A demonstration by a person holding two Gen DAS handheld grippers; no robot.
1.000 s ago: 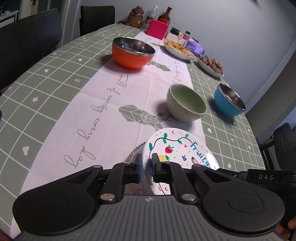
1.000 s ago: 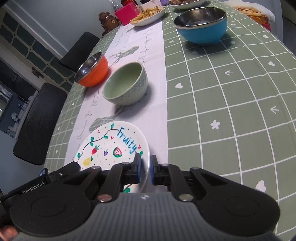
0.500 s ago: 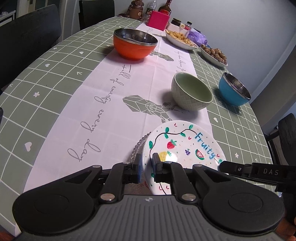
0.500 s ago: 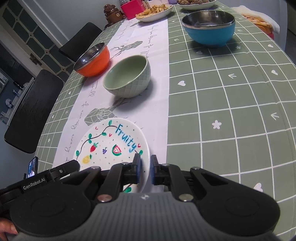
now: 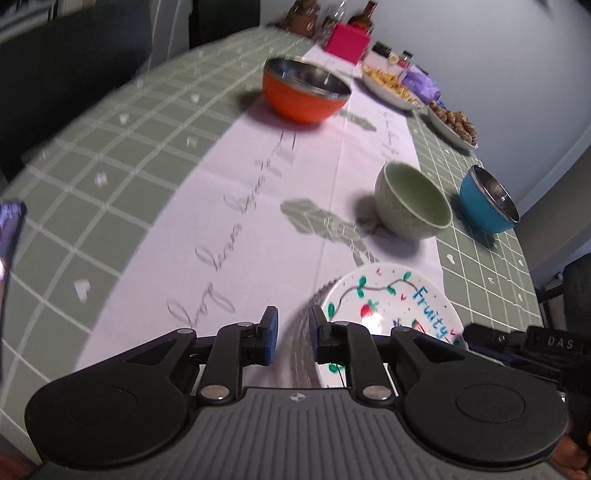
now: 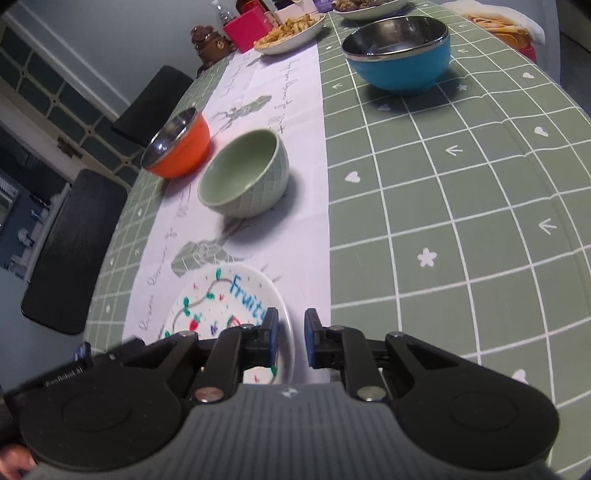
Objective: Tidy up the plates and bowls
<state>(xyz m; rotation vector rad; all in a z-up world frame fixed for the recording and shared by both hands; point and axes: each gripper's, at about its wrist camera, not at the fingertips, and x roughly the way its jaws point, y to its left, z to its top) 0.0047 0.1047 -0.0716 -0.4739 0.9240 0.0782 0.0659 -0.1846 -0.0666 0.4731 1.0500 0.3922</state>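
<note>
A home dining room is showing: a table wearing a checked cloth, chairs, snack dishes, bottles.

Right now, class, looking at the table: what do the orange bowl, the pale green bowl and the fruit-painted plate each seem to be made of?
Orange bowl: likely steel inside, mirror-bright lining and rim, with a matte orange outer shell, perhaps plastic. Pale green bowl: probably glazed ceramic, with thick walls, a soft sheen and an embossed lattice outside. Fruit-painted plate: glossy white, ceramic or melamine; the look leaves that open.
</note>
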